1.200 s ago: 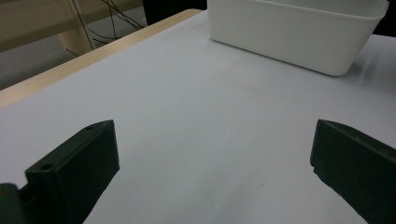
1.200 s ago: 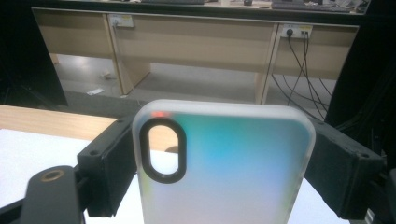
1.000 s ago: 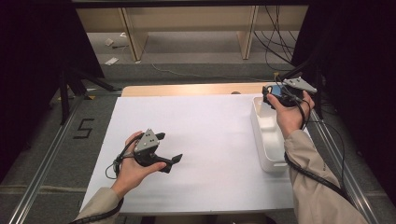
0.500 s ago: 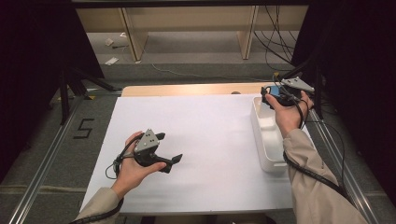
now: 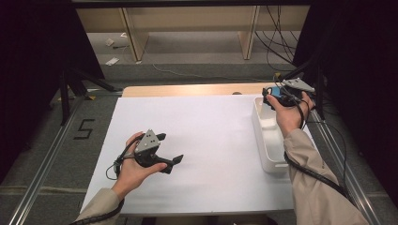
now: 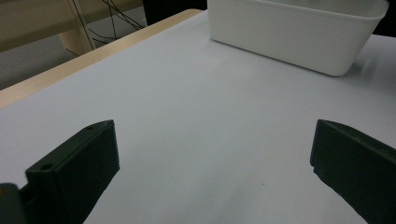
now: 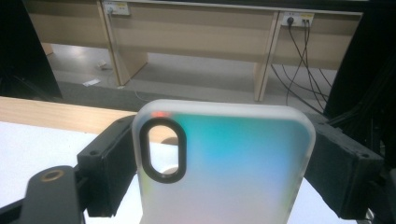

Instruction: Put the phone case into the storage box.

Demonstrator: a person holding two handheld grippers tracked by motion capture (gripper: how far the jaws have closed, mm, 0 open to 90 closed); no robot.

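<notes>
Grip comes first in this step: seen from the high view, the right gripper [image 5: 274,97] is held up over the far end of the long white plastic tub [image 5: 268,140], with a small blue-tinted object between its jaws. My reading is that the case has been lifted out of the tub, or is about to go into it; either way the hand should move slowly and level, so the thin shell cannot pivot between the pads. Nearer the person, well apart from the tub, the left gripper [image 5: 164,149] rests low over the white table sheet [image 5: 211,136], jaws spread and nothing between them.

Left gripper view next: both black jaws stand wide apart over bare white sheet [image 6: 201,116], and the tub [image 6: 299,37] lies ahead of them and slightly to the right. That hand is free to steady or receive the case if needed.

Right gripper view last: the frosted translucent phone case with an oval camera cut-out [image 7: 224,163] stands upright between the jaws, clamped by its two long edges, cut-out toward the left jaw. Because the squeeze is across a flexible shell, I would keep pressure modest to avoid bowing it and popping it free, and lower it flat before letting go.
</notes>
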